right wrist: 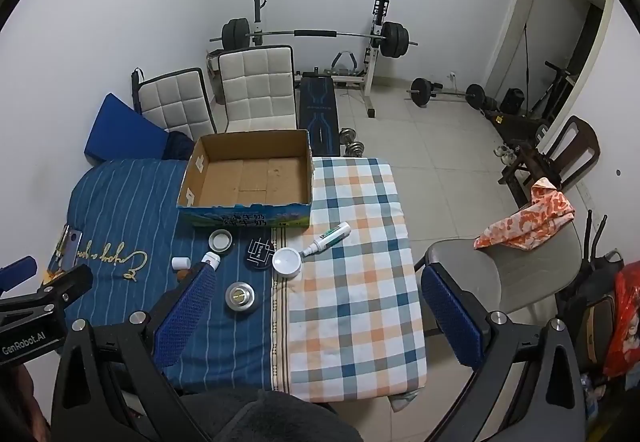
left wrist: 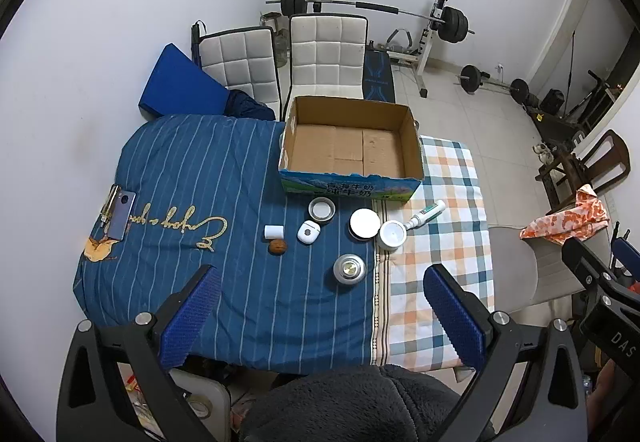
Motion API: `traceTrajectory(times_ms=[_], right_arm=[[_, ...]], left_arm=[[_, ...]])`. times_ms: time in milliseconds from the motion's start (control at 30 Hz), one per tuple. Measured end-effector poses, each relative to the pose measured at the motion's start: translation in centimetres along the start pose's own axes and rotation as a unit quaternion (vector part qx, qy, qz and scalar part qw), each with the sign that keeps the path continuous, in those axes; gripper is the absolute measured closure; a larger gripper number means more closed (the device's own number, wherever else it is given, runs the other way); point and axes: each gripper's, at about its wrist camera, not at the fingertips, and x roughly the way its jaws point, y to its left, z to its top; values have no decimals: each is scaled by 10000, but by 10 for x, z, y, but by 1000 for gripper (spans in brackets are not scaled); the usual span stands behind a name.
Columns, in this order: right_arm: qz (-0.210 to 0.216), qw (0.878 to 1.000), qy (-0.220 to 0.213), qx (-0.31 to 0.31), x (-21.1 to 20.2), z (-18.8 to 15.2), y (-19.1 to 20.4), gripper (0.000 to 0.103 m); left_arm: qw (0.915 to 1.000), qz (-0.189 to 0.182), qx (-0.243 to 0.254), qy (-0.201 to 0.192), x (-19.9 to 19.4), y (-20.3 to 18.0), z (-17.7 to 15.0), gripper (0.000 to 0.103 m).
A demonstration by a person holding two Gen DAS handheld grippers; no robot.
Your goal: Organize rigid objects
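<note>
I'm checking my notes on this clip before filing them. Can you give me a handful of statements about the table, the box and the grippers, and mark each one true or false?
1. The cardboard box has nothing in it. True.
2. The left gripper is clamped on the walnut. False: its jaws stand wide open and nothing is between them; the walnut lies on the blue striped cloth.
3. The toothpaste tube lies on its side on the checked cloth. True.
4. The phone sits inside the box. False: it lies near the table's left edge, apart from the box.
5. The right gripper is open and holds nothing. True.
</note>
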Motion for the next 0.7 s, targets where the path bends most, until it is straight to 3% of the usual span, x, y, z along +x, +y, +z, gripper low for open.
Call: traceTrajectory(times_ms=[700], right_arm=[[-33, 10000, 4, 49, -1, 1, 0, 0]], left_arm=[[10000, -63, -52, 10, -2, -2, -4, 0]])
